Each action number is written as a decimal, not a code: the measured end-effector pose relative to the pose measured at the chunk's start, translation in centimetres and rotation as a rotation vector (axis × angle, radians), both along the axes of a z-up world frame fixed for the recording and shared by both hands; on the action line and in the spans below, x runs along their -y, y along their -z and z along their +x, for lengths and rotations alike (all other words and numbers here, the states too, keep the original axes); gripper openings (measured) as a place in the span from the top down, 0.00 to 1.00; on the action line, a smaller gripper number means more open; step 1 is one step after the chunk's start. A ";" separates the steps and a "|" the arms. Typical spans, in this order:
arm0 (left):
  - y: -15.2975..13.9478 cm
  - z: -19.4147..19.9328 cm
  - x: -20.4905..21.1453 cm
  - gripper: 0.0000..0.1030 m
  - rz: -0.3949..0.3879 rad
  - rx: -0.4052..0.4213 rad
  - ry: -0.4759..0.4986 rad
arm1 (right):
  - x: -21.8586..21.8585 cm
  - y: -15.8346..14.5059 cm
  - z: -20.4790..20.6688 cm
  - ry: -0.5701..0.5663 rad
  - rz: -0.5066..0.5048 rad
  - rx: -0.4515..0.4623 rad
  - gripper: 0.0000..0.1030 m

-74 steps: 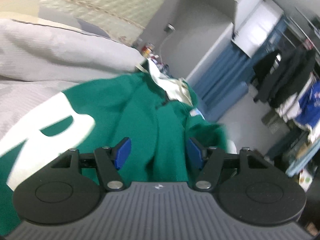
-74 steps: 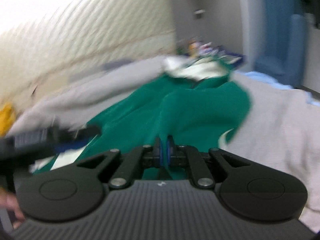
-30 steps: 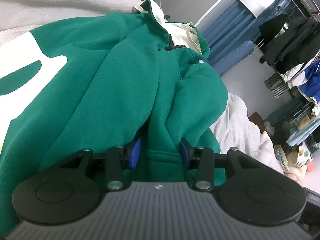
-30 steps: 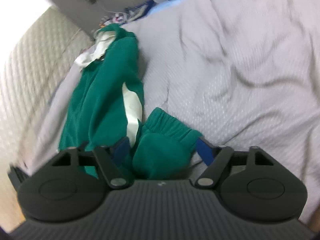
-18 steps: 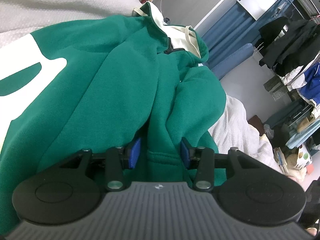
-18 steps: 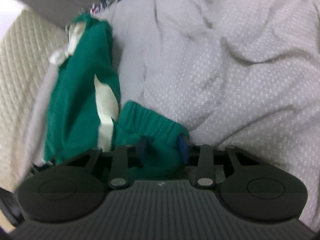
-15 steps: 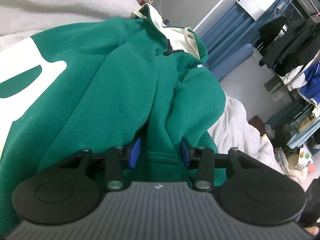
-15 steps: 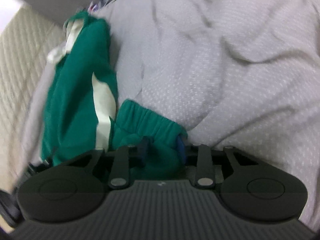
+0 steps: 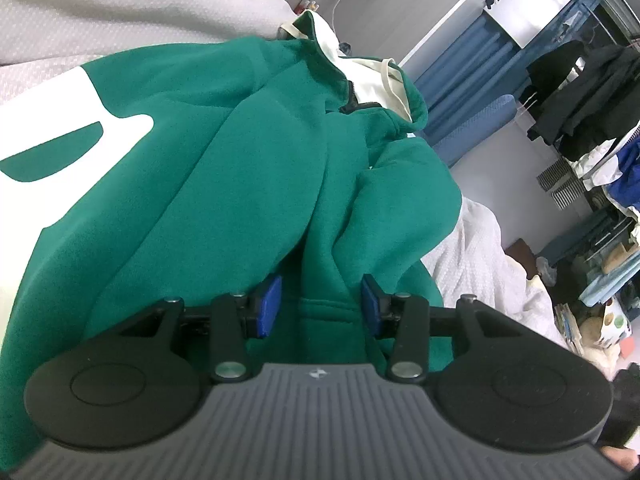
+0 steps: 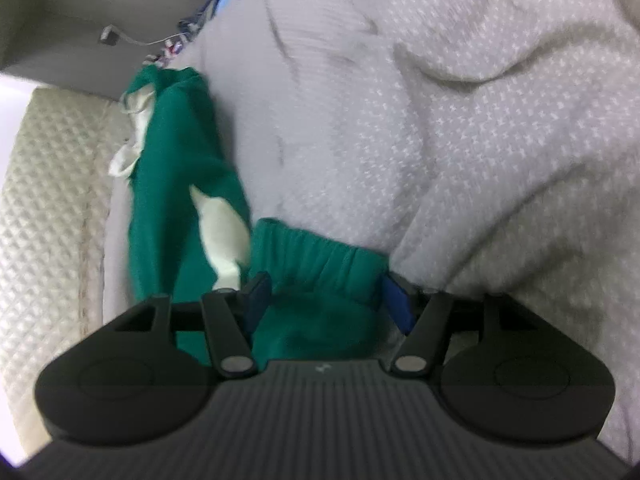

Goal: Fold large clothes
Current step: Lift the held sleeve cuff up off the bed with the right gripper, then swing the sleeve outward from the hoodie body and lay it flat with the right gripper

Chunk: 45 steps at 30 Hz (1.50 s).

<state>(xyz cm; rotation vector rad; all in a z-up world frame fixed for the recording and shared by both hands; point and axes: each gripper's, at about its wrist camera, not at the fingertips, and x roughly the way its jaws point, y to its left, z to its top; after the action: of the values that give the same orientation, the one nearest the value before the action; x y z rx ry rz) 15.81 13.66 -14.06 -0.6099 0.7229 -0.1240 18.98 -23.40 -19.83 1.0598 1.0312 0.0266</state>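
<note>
**Green hoodie stretched across the bed, a gripper at each end of it**

Left wrist view: the green hoodie (image 9: pixel 248 168) lies on the pale bedspread (image 9: pixel 120 4), its long axis running from the left gripper (image 9: pixel 318 304) up toward 1 o'clock, where the cream-lined hood (image 9: pixel 372 76) sits. A bunched fold of green fleece rises between the 2 blue pads (image 9: pixel 269 306). The pads stand partly apart, with the fold filling the gap; whether they press it firmly enough to hold it I cannot tell. The gripper points downward onto the cloth, and a big white print (image 9: pixel 80 120) spreads at 9 o'clock. A clothes rack (image 9: pixel 580 92) stands off at 2 o'clock.

Right wrist view: the right gripper (image 10: pixel 324 300) is tilted down over the ribbed cuff (image 10: pixel 316 256) of a sleeve, which lies right between its fingers. Its jaws have just been opening and now stand wide, the pads clear of the cuff on both sides, so nothing is gripped. From here the rest of the garment runs away toward 11 o'clock, along the quilted headboard (image 10: pixel 52 208), with rumpled bedspread filling everything from 12 to 4 o'clock.

My guess is the next move turns on this cuff: the right hand is the nearer one, and the sleeve wants carrying toward 11 o'clock, onto the body.
</note>
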 end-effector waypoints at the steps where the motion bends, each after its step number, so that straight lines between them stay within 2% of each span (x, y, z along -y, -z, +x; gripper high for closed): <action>1: 0.0 0.0 0.0 0.52 -0.003 -0.001 -0.001 | 0.1 0.5 0.3 0.011 0.016 -0.017 0.37; 3: 0.0 0.0 -0.1 0.52 -0.008 -0.002 -0.005 | -0.5 0.7 1.2 -0.018 -0.003 -0.032 0.38; 5: 0.0 0.0 0.0 0.52 -0.005 0.000 -0.006 | -1.6 0.0 1.8 -0.075 -0.074 -0.035 0.40; 6: -0.1 -0.1 0.0 0.52 -0.002 0.002 -0.007 | -2.1 -0.8 1.8 -0.099 -0.118 -0.026 0.53; 8: -0.2 -0.2 0.0 0.52 0.003 0.009 -0.005 | -2.7 -2.5 1.4 -0.125 -0.168 0.017 0.66; 9: -0.3 -0.2 0.1 0.52 0.005 0.015 -0.005 | -2.8 -3.6 1.0 -0.123 -0.192 0.042 0.69; 11: -0.5 -0.4 0.0 0.52 -0.003 0.034 -0.005 | -2.7 -6.6 0.3 -0.131 -0.258 0.126 0.71; 14: -1.3 -0.8 0.0 0.41 -0.010 0.072 0.001 | -1.2 -11.4 0.0 -0.137 -0.331 0.234 0.71; 18: -2.2 -1.6 0.2 0.36 -0.087 0.155 0.051 | 3.9 -18.0 0.8 -0.093 -0.479 0.368 0.71; 22: -2.8 -2.1 1.2 0.35 -0.065 0.199 0.083 | 11.4 -23.7 3.3 0.006 -0.588 0.455 0.72; 24: -2.9 -2.4 1.5 0.35 -0.074 0.209 0.089 | 16.0 -26.8 4.8 0.095 -0.624 0.496 0.72; 29: -3.7 -2.9 2.4 0.35 -0.048 0.254 0.107 | 24.9 -32.0 9.6 0.269 -0.699 0.481 0.72; 32: -3.8 -3.2 2.7 0.35 -0.061 0.250 0.111 | 28.3 -33.5 12.9 0.344 -0.662 0.467 0.73; 35: -3.9 -3.1 3.4 0.35 -0.062 0.238 0.127 | 29.9 -35.8 16.3 0.378 -0.707 0.499 0.73; 38: -4.3 -3.2 4.8 0.35 -0.040 0.252 0.153 | 32.8 -38.1 17.6 0.442 -0.751 0.567 0.73; 40: -4.5 -3.2 5.8 0.35 -0.027 0.258 0.174 | 35.3 -38.5 17.1 0.492 -0.781 0.595 0.73; 43: -4.5 -3.4 7.8 0.35 0.000 0.258 0.215 | 39.1 -35.5 15.9 0.560 -0.792 0.616 0.73; 45: -4.3 -3.4 9.1 0.35 0.032 0.247 0.246 | 41.8 -31.1 15.2 0.574 -0.814 0.537 0.73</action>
<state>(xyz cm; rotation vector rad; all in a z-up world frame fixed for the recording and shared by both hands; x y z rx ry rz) 12.45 4.61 -9.73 -0.4636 0.5564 -0.4075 34.23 -65.18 11.29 0.5065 0.1681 -0.5090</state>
